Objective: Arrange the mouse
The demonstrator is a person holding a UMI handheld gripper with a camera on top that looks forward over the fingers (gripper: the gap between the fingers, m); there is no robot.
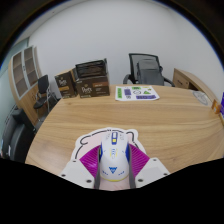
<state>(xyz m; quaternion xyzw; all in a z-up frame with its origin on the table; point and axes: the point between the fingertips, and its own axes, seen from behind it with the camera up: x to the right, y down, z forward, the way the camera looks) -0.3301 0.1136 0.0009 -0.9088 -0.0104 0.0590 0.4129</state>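
A white computer mouse (113, 155) with blue and yellow marks sits between my gripper's (112, 173) two fingers. Both magenta pads (89, 160) press on its sides. The mouse appears lifted over a pale mouse mat (78, 137) that lies on the wooden table (150, 125). The mat's outline shows just beyond and beside the fingers.
A white and green flat box (136, 93) lies at the table's far side. A black office chair (146, 68) stands behind it. Brown cardboard boxes (88, 78) sit at the far left. Another chair (40, 100) stands at the left edge.
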